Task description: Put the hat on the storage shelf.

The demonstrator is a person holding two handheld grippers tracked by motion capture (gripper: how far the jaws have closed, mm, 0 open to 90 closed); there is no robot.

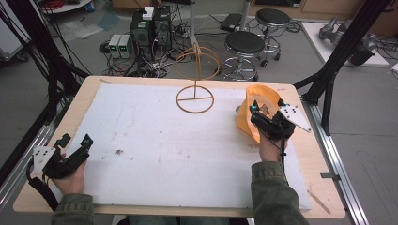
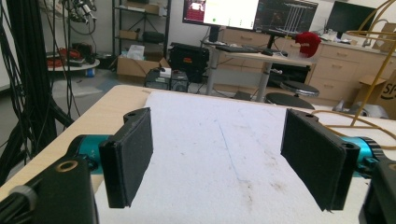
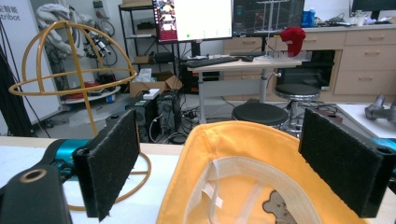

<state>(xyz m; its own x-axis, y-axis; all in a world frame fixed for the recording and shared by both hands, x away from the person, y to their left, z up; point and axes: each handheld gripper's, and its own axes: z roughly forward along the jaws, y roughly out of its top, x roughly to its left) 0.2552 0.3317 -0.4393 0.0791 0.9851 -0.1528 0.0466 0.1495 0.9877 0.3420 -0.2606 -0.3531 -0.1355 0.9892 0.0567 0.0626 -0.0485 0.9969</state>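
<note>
High view: orange cap [image 1: 256,112] touching right claw [image 1: 258,115].

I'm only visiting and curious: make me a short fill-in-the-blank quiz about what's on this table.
1. The cap near the right gripper is coloured ____.
2. The wire hat stand rests on a base shaped like a ____.
3. The left gripper has jaws standing ____, with nothing between them.

Missing words: orange; ring; open
</note>
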